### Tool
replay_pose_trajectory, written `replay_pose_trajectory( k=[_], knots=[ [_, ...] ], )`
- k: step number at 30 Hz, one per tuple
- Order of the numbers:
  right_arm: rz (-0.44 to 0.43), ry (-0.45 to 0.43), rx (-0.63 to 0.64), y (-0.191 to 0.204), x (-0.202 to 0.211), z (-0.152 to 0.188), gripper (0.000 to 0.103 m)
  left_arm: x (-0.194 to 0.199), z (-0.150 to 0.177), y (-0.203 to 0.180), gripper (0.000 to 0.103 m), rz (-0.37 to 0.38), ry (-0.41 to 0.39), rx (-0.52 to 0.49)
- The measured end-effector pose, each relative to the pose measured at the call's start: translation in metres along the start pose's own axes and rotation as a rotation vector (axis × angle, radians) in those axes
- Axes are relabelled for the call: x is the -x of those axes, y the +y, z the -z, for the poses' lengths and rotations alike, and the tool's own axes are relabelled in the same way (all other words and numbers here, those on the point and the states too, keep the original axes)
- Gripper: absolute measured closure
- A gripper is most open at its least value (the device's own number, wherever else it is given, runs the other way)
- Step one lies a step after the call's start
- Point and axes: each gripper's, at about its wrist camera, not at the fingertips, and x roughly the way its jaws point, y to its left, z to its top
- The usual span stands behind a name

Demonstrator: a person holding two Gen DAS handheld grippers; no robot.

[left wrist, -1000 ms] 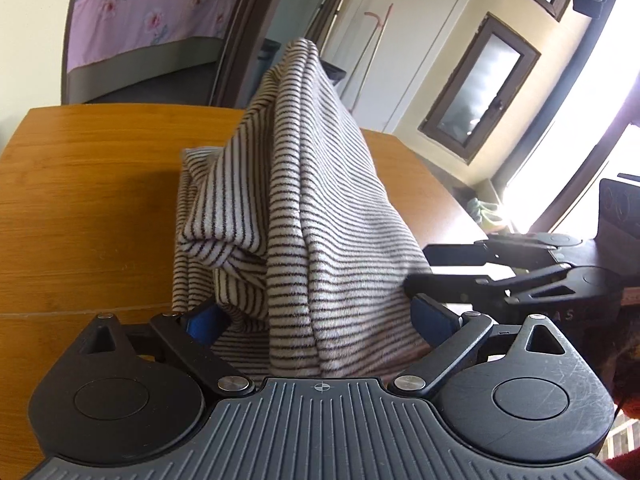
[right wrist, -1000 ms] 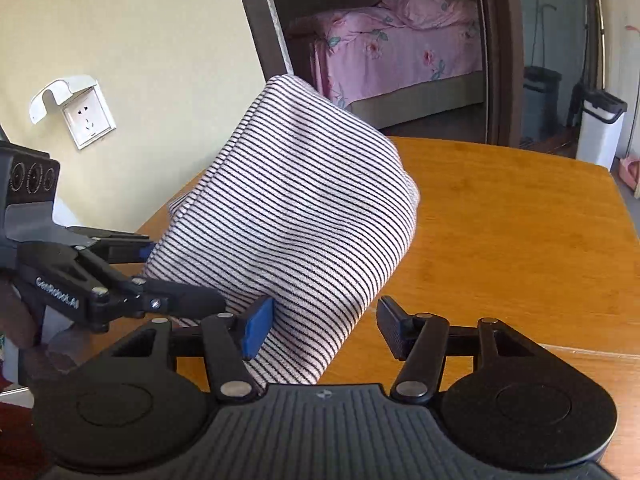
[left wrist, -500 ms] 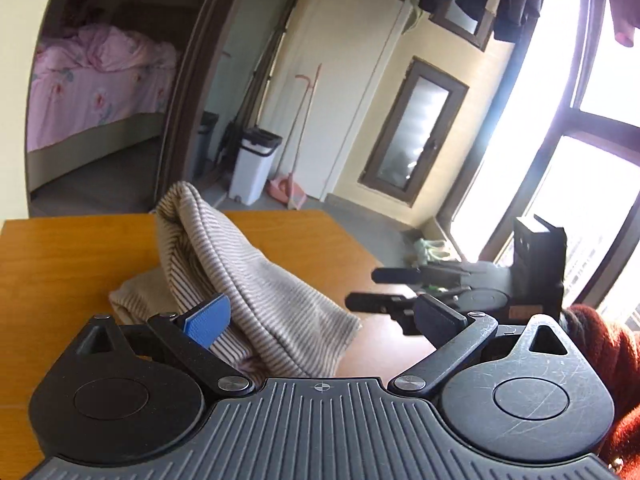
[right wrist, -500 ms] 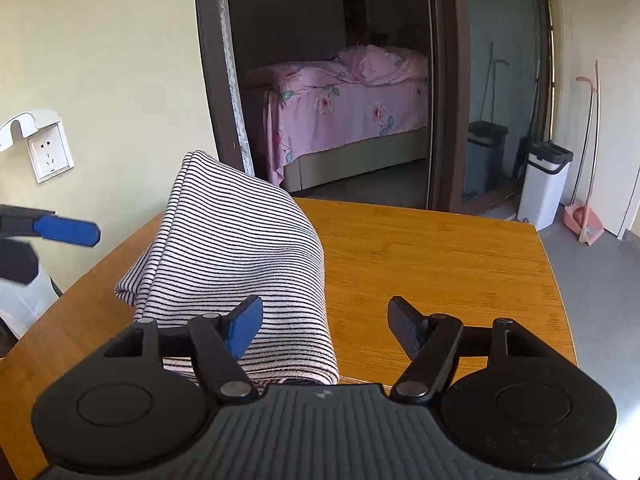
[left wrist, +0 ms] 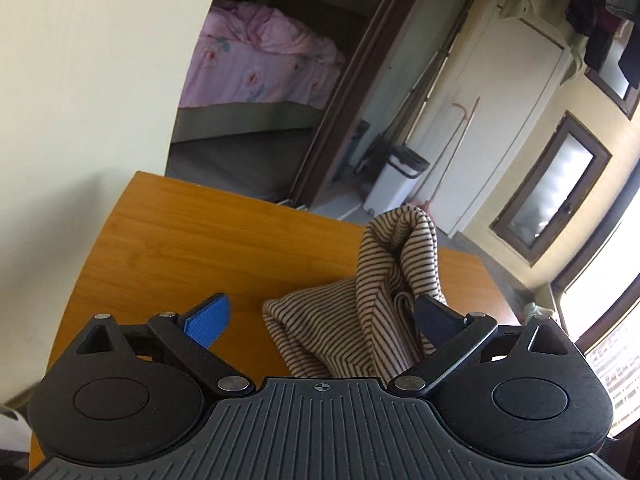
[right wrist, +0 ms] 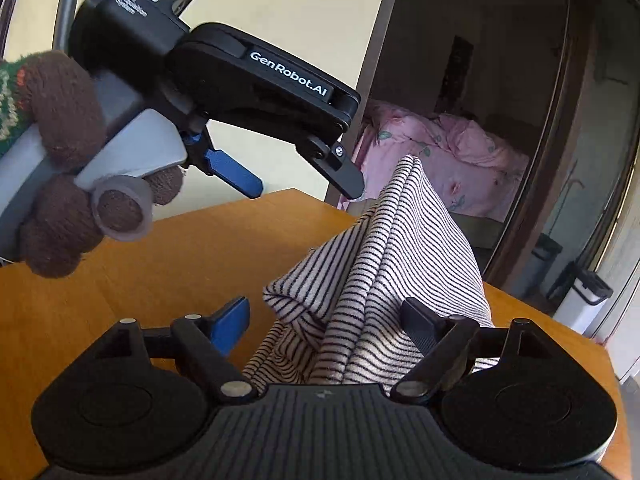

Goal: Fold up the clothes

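Note:
A striped beige-and-black garment (left wrist: 384,292) lies bunched in a folded heap on the wooden table (left wrist: 192,248). My left gripper (left wrist: 324,316) is open, its fingers spread wide, with the heap just ahead between them toward the right finger. In the right wrist view the same garment (right wrist: 384,280) rises in a peak. My right gripper (right wrist: 324,320) is open and the cloth lies between its fingers. The left gripper (right wrist: 304,180) also shows there, open, held above the table left of the garment's peak.
The table's far edge (left wrist: 240,196) faces a doorway to a room with a pink bed (left wrist: 256,64). A white bin (left wrist: 396,176) and a broom stand on the floor beyond. The table's right edge (right wrist: 560,320) is close to the garment.
Both grippers swung and tilted. The left gripper rose above the table and now appears large in the right wrist view. The garment stays bunched on the table.

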Motion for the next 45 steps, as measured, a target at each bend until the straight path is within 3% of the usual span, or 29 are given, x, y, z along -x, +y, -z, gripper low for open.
replay_pose_trajectory(
  k=[2, 4, 7, 10, 14, 16, 19, 22, 26, 27, 31, 34, 36, 39, 41, 43, 45],
  knots=[
    [0.010, -0.002, -0.036, -0.012, -0.006, -0.002, 0.025, 0.007, 0.007, 0.011, 0.002, 0.020, 0.011, 0.019],
    [-0.056, -0.011, -0.144, -0.039, 0.004, -0.007, 0.046, 0.010, 0.014, 0.020, 0.002, 0.062, 0.031, 0.023],
    [-0.089, -0.014, -0.199, -0.069, 0.020, -0.014, 0.068, 0.006, 0.024, 0.019, 0.005, 0.170, 0.084, 0.000],
    [-0.080, -0.009, -0.219, -0.098, 0.031, -0.025, 0.075, -0.013, 0.040, 0.000, 0.021, 0.284, 0.176, -0.043],
    [-0.082, -0.022, -0.185, -0.119, 0.040, -0.051, 0.077, -0.044, 0.059, -0.019, 0.026, 0.378, 0.278, -0.028],
    [-0.144, -0.012, -0.121, -0.110, 0.045, -0.061, 0.078, -0.054, 0.066, -0.025, 0.025, 0.422, 0.292, -0.010],
    [-0.233, 0.074, 0.040, -0.072, 0.031, -0.058, 0.078, -0.059, 0.070, -0.034, 0.025, 0.467, 0.309, 0.005],
    [-0.295, 0.137, 0.109, -0.050, 0.020, -0.046, 0.078, -0.045, 0.077, -0.046, 0.023, 0.453, 0.326, -0.116],
    [-0.320, 0.144, 0.135, -0.039, 0.025, -0.032, 0.077, -0.006, 0.077, -0.041, 0.007, 0.412, 0.312, -0.285],
    [-0.318, 0.140, 0.140, -0.037, 0.028, -0.030, 0.077, 0.004, 0.074, -0.034, 0.007, 0.383, 0.299, -0.303],
    [-0.303, 0.130, 0.225, -0.017, 0.041, -0.008, 0.076, 0.033, 0.051, 0.000, 0.007, 0.274, 0.215, -0.245],
    [-0.292, 0.121, 0.258, -0.001, 0.043, 0.009, 0.075, 0.051, 0.023, 0.013, 0.007, 0.237, 0.088, -0.169],
    [-0.279, 0.109, 0.253, 0.000, 0.044, 0.010, 0.075, 0.053, 0.010, 0.013, 0.007, 0.204, 0.030, -0.200],
    [-0.269, 0.103, 0.218, -0.009, 0.048, 0.008, 0.075, 0.041, 0.004, 0.009, 0.007, 0.125, 0.022, -0.268],
    [-0.262, 0.102, 0.208, -0.014, 0.051, 0.008, 0.075, 0.031, 0.003, 0.006, 0.007, 0.112, 0.040, -0.282],
    [-0.256, 0.104, 0.219, -0.011, 0.050, 0.007, 0.075, 0.029, 0.000, 0.002, 0.007, 0.114, 0.051, -0.289],
    [-0.242, 0.103, 0.260, -0.004, 0.050, 0.007, 0.074, 0.033, -0.004, 0.000, 0.007, 0.178, 0.032, -0.270]
  ],
)
